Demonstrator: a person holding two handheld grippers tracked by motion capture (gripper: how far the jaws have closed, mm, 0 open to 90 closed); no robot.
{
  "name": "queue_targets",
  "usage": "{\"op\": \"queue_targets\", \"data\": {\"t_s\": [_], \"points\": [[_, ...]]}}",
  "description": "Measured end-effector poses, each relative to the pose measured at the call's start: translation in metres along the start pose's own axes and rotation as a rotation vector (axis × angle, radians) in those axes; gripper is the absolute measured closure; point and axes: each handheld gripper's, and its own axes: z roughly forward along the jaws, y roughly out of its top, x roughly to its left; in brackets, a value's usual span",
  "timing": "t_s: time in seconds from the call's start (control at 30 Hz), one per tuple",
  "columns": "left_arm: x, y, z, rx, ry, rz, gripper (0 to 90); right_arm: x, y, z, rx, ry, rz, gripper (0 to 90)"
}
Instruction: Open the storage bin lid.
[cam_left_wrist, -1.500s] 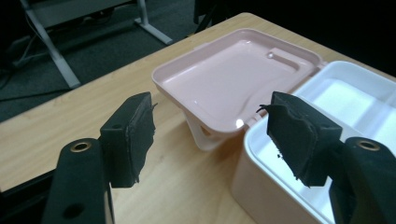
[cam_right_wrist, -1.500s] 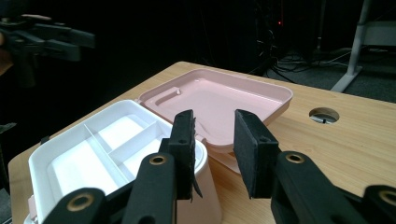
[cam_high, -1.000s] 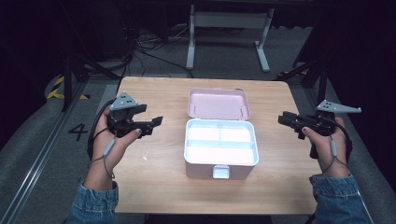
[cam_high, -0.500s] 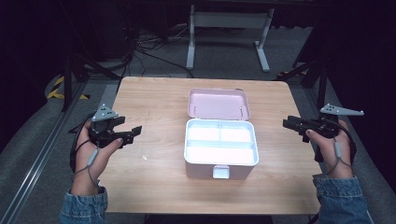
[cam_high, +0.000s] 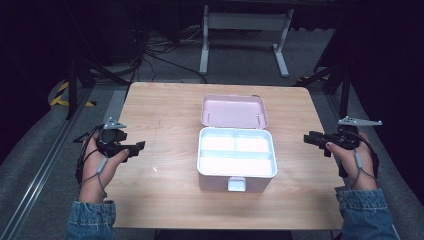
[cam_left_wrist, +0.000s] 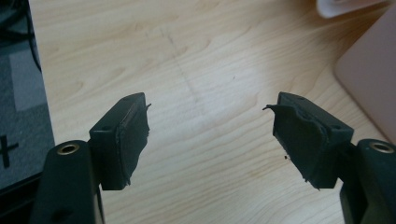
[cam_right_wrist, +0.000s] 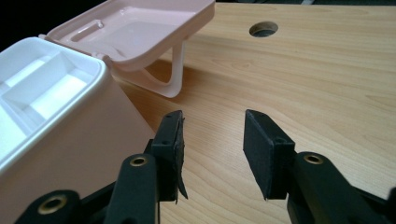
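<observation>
Sitting at the middle of the pale wooden surface (cam_high: 165, 115) is a pink plastic box (cam_high: 237, 161) with a white divided tray inside, its pink hinged lid (cam_high: 234, 111) thrown back and lying open on the far side. A small white latch tab (cam_high: 236, 185) juts from the near wall of the box.

At the left edge of the surface the left gripper (cam_high: 135, 147) is held in a hand, pointing inward toward the box but well apart from it. Seen in the left gripper view, this gripper (cam_left_wrist: 208, 126) has its black padded fingers (cam_left_wrist: 133, 128) spread wide apart over bare wood, nothing between them; a corner of the pink box (cam_left_wrist: 369, 79) shows at the right edge of that view.

At the right edge of the surface the right gripper (cam_high: 312, 141) is held in the other hand, aimed at the box from the side and near it without touching. In the right gripper view, this gripper (cam_right_wrist: 212, 137) has its fingers (cam_right_wrist: 259, 140) apart with only wood grain between them, and its jaws have just been opening. The pink side wall of the box (cam_right_wrist: 79, 135) stands just beside the nearer finger, with the white tray (cam_right_wrist: 42, 88) above it and the open lid (cam_right_wrist: 135, 32) propped on a thin pink stay (cam_right_wrist: 175, 70). A round hole (cam_right_wrist: 264, 29) is cut in the surface farther off.

Both forearms wear blue denim sleeves (cam_high: 90, 220). Beyond the surface a white metal frame (cam_high: 245, 30) stands on the grey floor.
</observation>
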Motion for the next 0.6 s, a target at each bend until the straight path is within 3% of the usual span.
{"op": "queue_targets", "data": {"t_s": [0.07,0.1,0.23,0.43,0.57,0.6], "points": [[0.001,-0.002,0.004,0.019,-0.015,-0.013,26.7,-0.001,-0.001,0.001,0.003,0.0,0.001,58.9],[0.002,-0.004,0.009,0.053,-0.039,-0.025,26.5,-0.003,-0.002,0.003,0.016,-0.003,0.009,58.8],[0.002,-0.007,0.017,0.124,-0.026,-0.047,27.6,-0.007,-0.005,0.006,0.033,-0.007,0.024,58.5],[0.004,-0.01,0.021,0.179,-0.008,-0.087,28.2,-0.015,-0.011,0.01,0.061,-0.017,0.049,58.5],[0.003,-0.011,0.023,0.205,-0.024,-0.089,29.4,-0.016,-0.012,0.012,0.063,-0.006,0.056,58.5],[0.001,-0.011,0.023,0.23,-0.03,-0.103,29.6,-0.015,-0.012,0.013,0.065,-0.005,0.057,58.5]]}}
